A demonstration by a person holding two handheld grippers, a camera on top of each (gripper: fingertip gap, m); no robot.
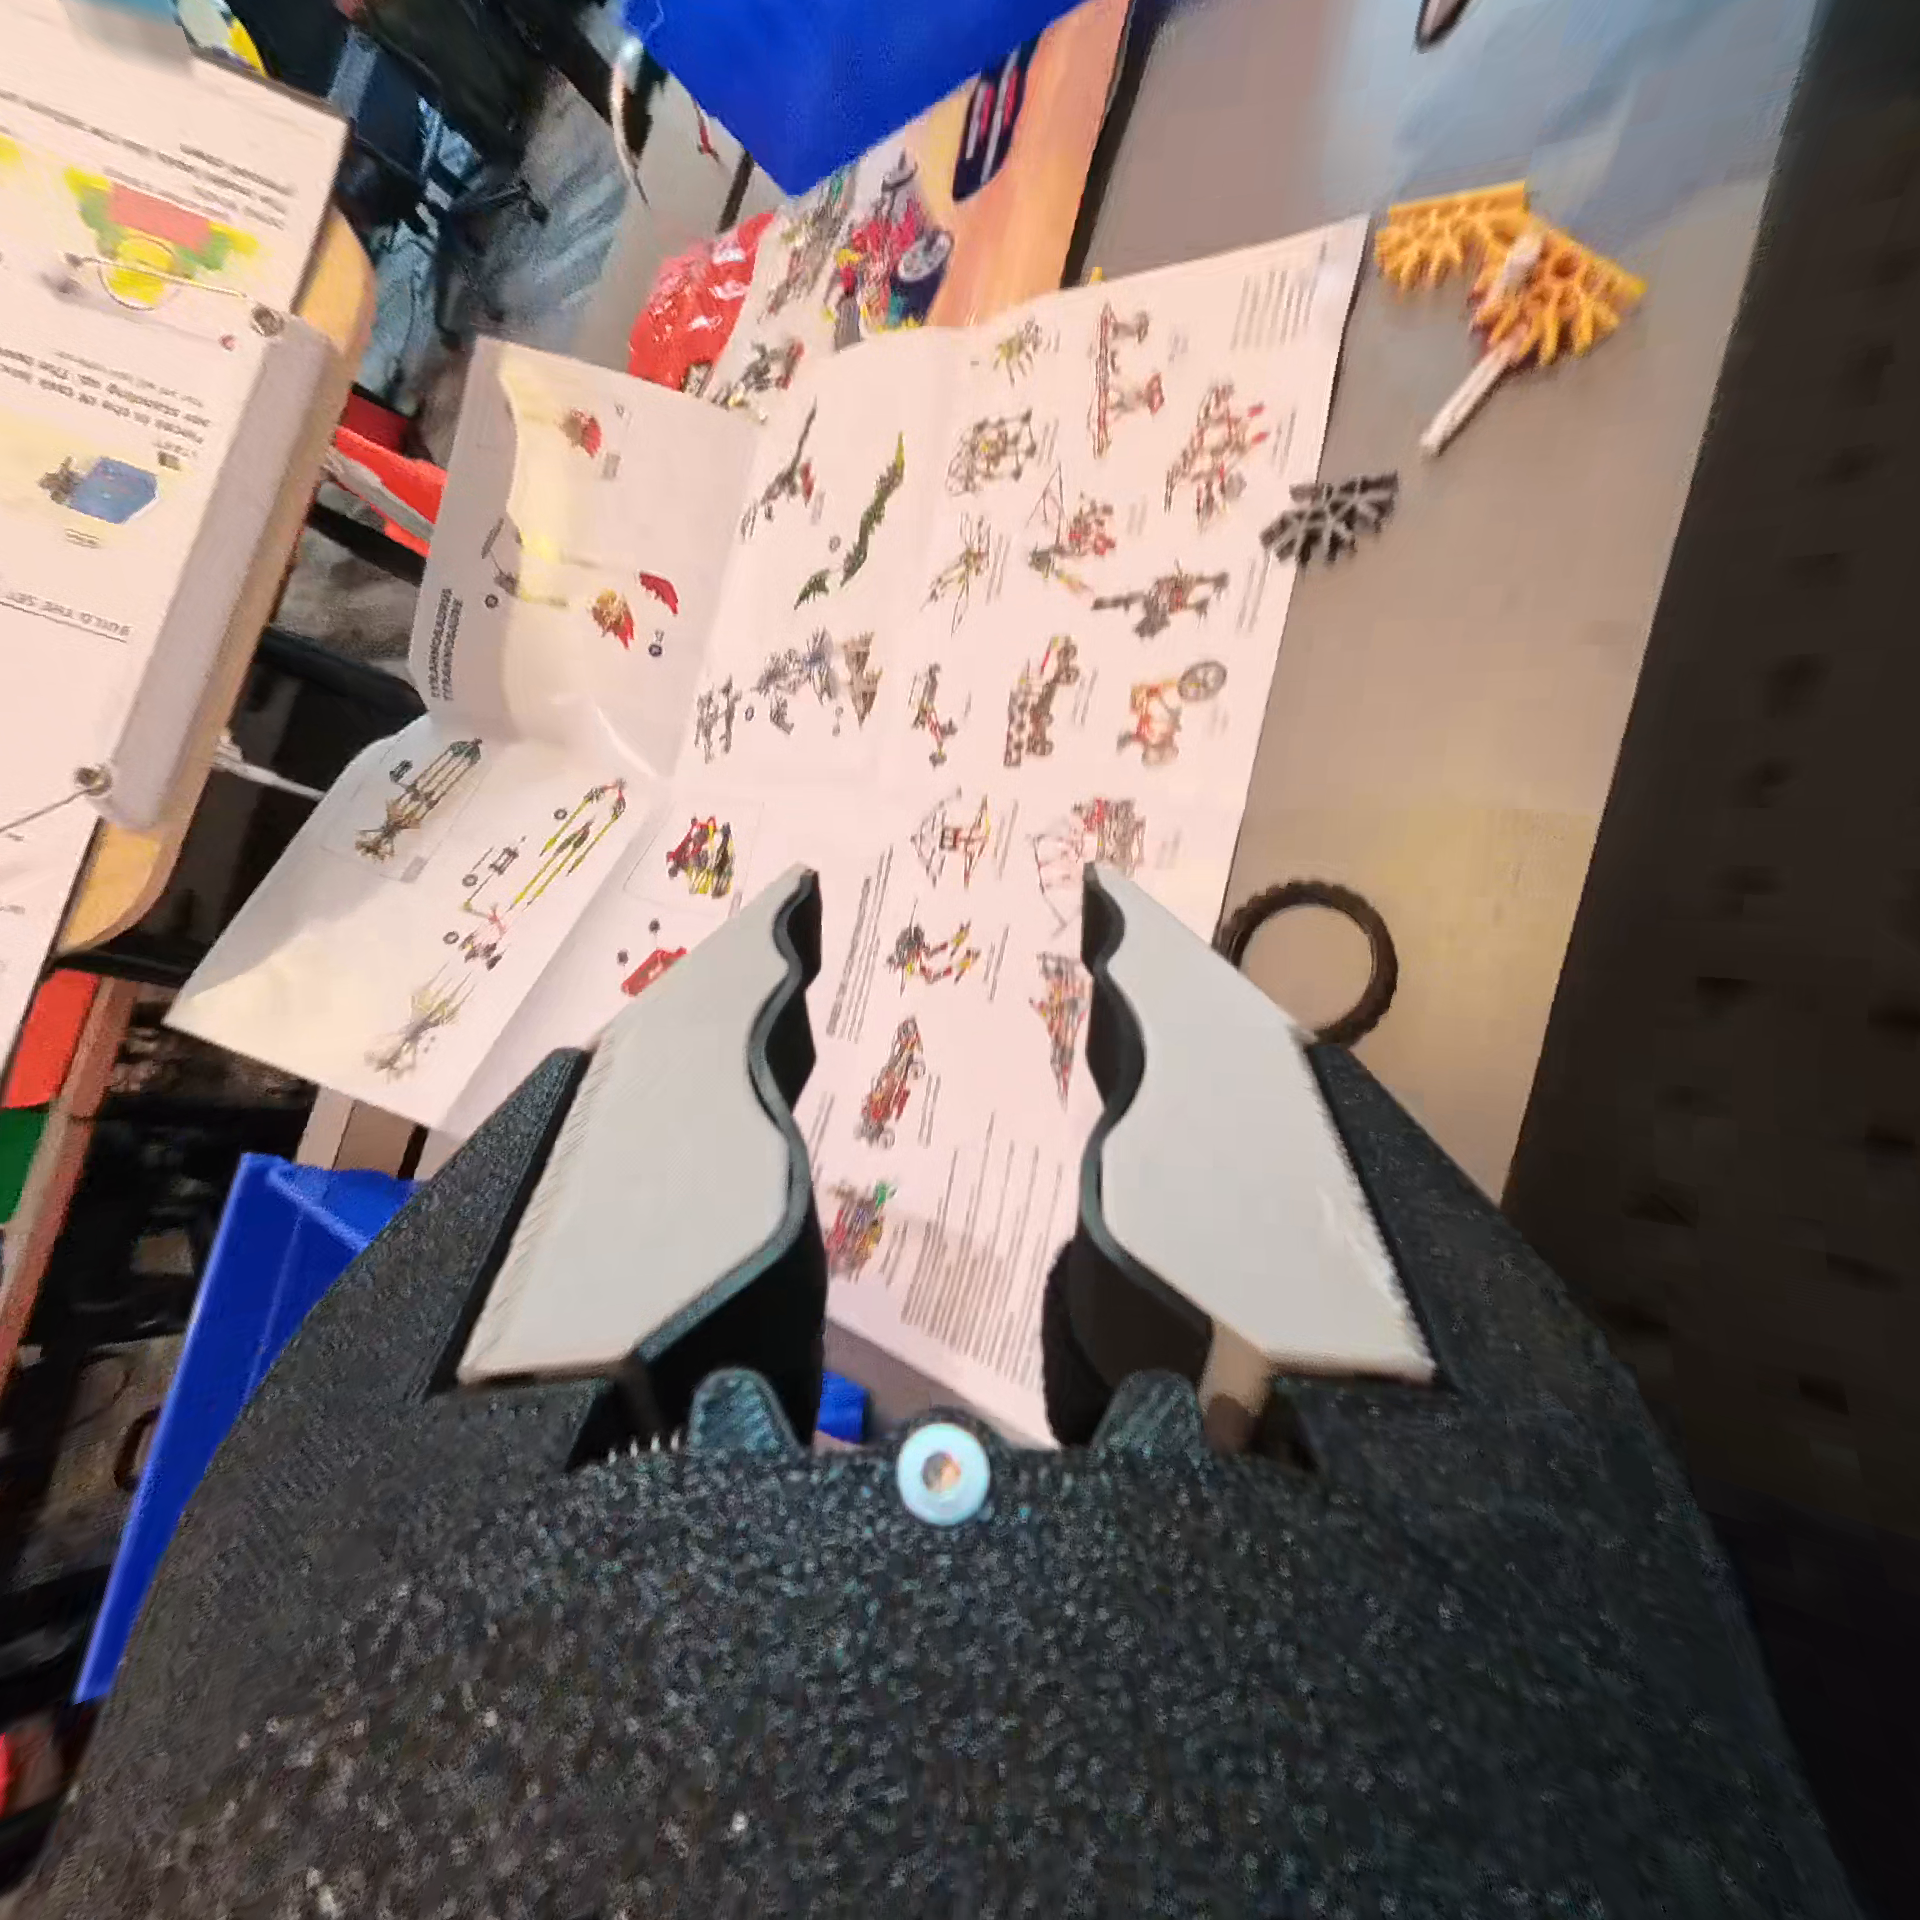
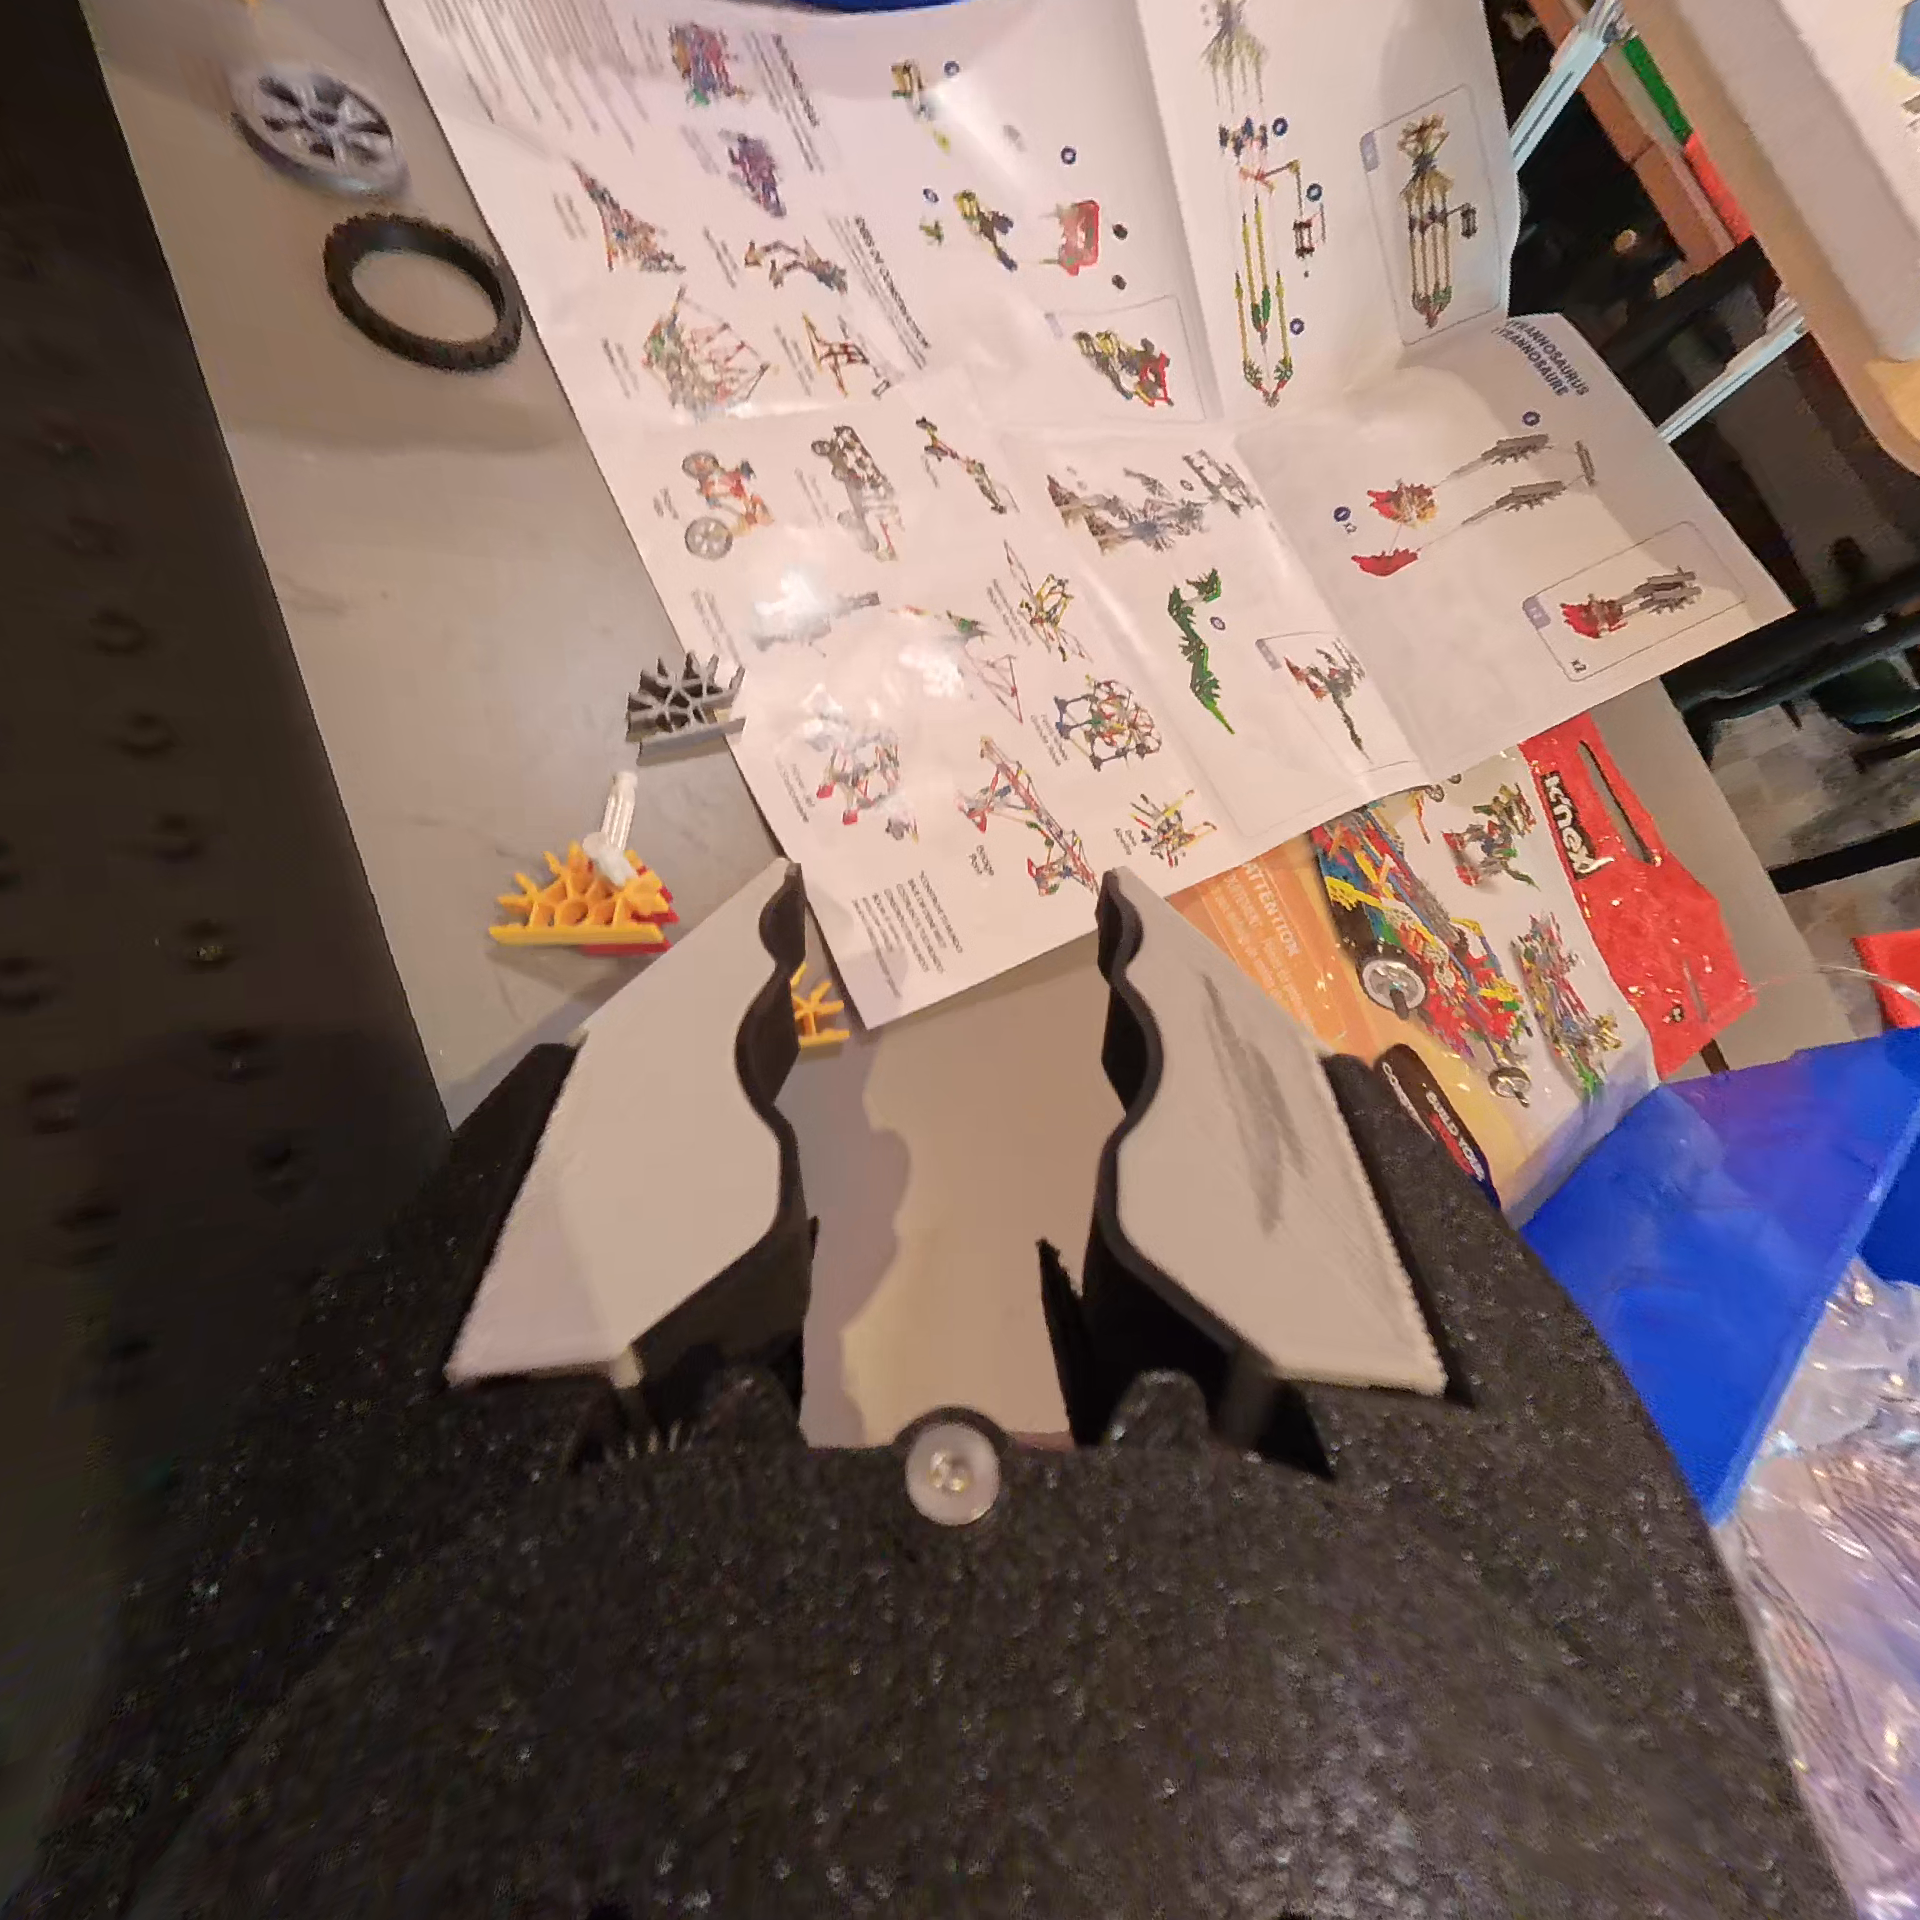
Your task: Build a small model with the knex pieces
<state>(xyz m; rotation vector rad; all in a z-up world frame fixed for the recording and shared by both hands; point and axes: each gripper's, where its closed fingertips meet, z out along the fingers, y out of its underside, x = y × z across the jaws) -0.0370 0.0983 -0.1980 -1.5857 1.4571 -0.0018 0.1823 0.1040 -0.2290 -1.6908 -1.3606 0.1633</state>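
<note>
My left gripper [image 1: 951,894] is open and empty, held above a large unfolded instruction sheet [image 1: 894,644] on a grey table [image 1: 1455,727]. A black tyre ring [image 1: 1314,961] lies just right of its right finger. My right gripper [image 2: 951,894] is open and empty, above the near corner of the same sheet [image 2: 1039,468]. A yellow and red connector cluster with a white rod [image 2: 587,894] lies left of its left finger; a small yellow connector [image 2: 821,1008] peeks out beside that finger. A grey connector [image 2: 681,701] lies at the sheet's edge.
A grey wheel hub [image 2: 317,130] and the black tyre ring [image 2: 421,291] lie at the far left. A colourful toy bag [image 2: 1507,914] and a blue bin [image 2: 1714,1226] sit at the right. Yellow connectors [image 1: 1507,270], a black connector [image 1: 1330,514] and a blue bin [image 1: 239,1351] show too. Left tips to right tips: about 25 cm. The grey connector [image 2: 681,701] lies around 10 cm away from my right fingertips. It is also in sight in the left wrist view [image 1: 1321,529].
</note>
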